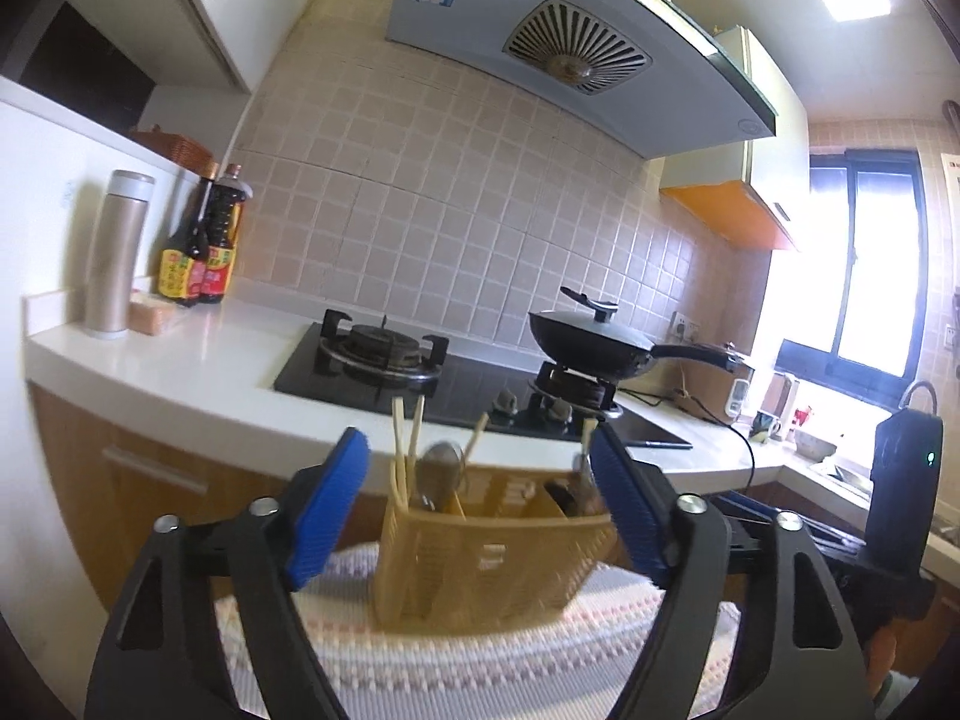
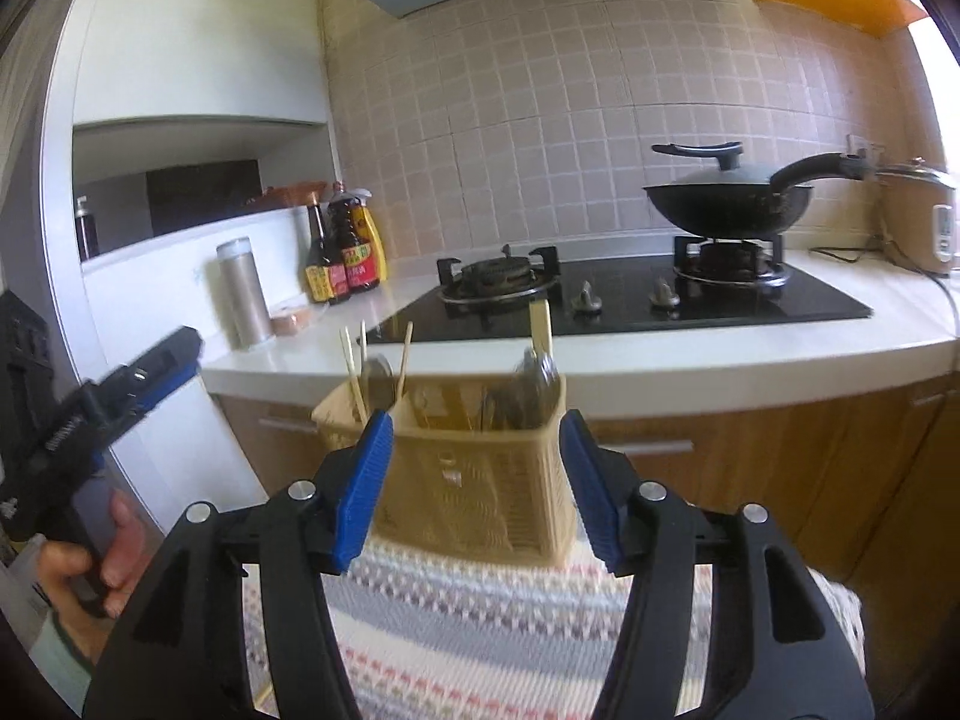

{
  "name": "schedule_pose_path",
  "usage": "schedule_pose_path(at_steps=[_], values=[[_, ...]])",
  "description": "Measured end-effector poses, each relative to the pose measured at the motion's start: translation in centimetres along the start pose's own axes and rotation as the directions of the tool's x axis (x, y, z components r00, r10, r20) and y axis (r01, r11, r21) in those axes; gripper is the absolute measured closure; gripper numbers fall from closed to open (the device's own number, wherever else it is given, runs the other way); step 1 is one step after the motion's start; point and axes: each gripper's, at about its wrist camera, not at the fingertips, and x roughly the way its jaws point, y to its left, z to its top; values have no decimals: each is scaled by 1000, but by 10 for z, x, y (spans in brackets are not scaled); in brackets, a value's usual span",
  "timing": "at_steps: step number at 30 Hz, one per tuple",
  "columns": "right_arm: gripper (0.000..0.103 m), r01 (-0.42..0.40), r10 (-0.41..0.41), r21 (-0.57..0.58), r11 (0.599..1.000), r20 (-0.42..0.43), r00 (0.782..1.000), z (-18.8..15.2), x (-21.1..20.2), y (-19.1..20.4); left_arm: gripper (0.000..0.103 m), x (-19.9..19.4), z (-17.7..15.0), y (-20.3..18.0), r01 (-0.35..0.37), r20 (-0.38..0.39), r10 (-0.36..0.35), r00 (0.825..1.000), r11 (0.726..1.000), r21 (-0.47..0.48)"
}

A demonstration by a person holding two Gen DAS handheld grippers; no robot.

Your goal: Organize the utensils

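A tan plastic utensil basket [image 1: 492,552] stands on a patterned cloth [image 1: 480,660]; it also shows in the right wrist view [image 2: 474,480]. Chopsticks [image 1: 405,450] and a metal spoon [image 1: 441,468] stand in its left compartment; dark-handled utensils [image 1: 576,492] stand at its right. In the right wrist view, chopsticks [image 2: 354,372] are at the left and metal spoons [image 2: 534,384] at the right. My left gripper [image 1: 477,450] is open, its blue pads either side of the basket, near side. My right gripper [image 2: 477,438] is open, likewise empty.
A white counter [image 1: 210,354] carries a black gas hob [image 1: 384,360], a lidded wok [image 1: 588,342], sauce bottles [image 1: 201,252] and a steel flask [image 1: 114,252]. Wooden cabinets [image 1: 150,468] are below. The other gripper [image 2: 90,420] and a hand are at left in the right wrist view.
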Motion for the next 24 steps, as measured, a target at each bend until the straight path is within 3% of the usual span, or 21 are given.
schedule_pose_path(at_steps=[2,4,6,8,10,12,13,19,22,24], values=[[39,19,-19,-7,1000,-7,1000,-10,-7,5,21,-13,-7,-5,-16,-3,16,1000,1000,1],[36,42,-42,-15,999,-10,999,-22,-14,10,19,-23,-15,-11,-48,2,48,999,999,13],[33,88,-89,-51,995,-2,996,-34,-18,17,14,-31,-24,-14,-85,16,85,996,996,23],[24,154,-152,-84,984,27,988,-45,-16,24,10,-35,-34,-18,-141,38,140,989,989,32],[8,242,-233,-102,965,96,968,-54,-14,29,9,-36,-47,-20,-210,73,207,976,977,36],[8,341,-319,-110,934,173,932,-65,-10,35,9,-32,-56,-22,-278,111,271,956,959,54],[8,356,-332,-112,928,186,925,-68,-8,36,9,-30,-60,-23,-301,120,292,949,952,64],[8,307,-284,-153,939,152,947,-82,1,40,9,-11,-80,-25,-349,95,339,936,928,130],[8,312,-295,-154,938,119,948,-82,11,38,9,-1,-87,-22,-405,84,396,914,897,175],[8,305,-294,-132,943,95,951,-82,14,32,9,1,-87,-17,-390,46,388,921,908,151]])
